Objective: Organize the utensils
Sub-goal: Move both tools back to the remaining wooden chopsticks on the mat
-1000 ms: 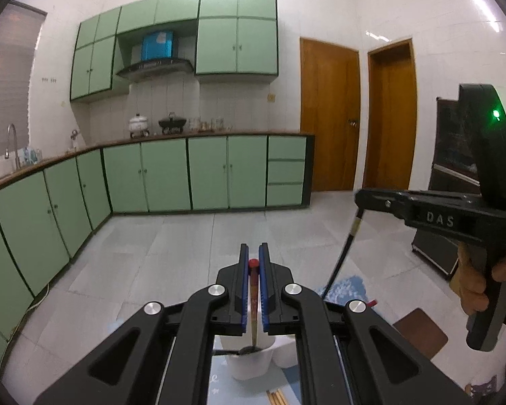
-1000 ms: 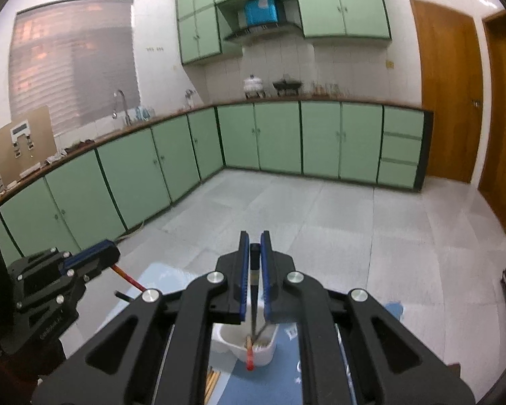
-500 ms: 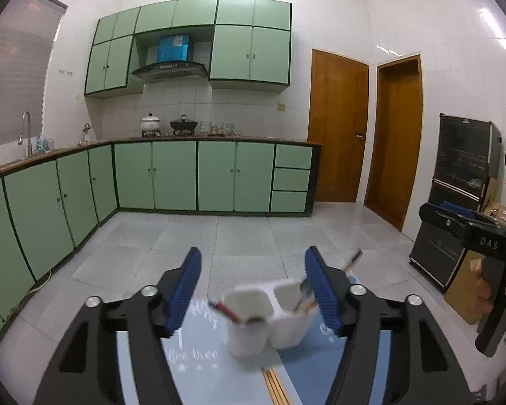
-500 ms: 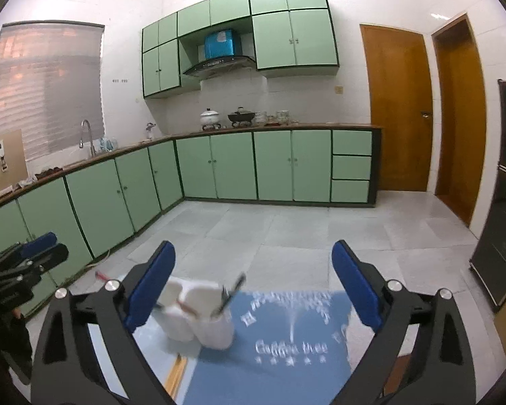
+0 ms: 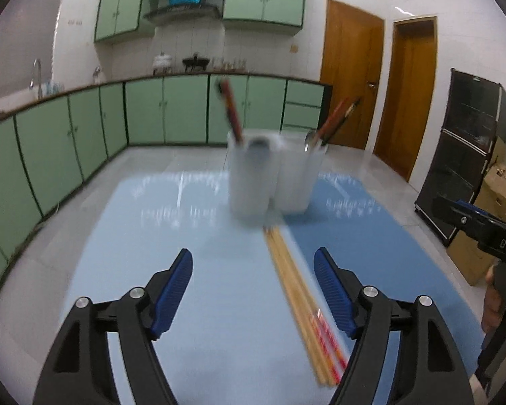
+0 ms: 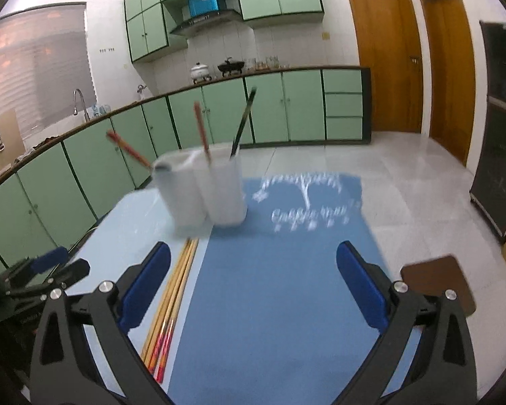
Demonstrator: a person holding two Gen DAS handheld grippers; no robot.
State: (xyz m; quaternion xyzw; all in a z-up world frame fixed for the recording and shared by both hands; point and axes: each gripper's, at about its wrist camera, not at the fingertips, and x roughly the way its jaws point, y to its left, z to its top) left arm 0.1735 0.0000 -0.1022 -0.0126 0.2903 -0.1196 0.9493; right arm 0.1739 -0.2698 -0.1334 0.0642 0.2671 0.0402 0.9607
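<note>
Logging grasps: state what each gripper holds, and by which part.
Nothing. The left gripper and right gripper are both open and empty.

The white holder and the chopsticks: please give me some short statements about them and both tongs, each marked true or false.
1. Both tongs, left and right, are open and empty. True.
2. The white holder lies tipped over. False: it stands upright.
3. A bundle of chopsticks lies on the blue mat. True.
4. The holder is empty. False: several utensils stick out of it.
</note>
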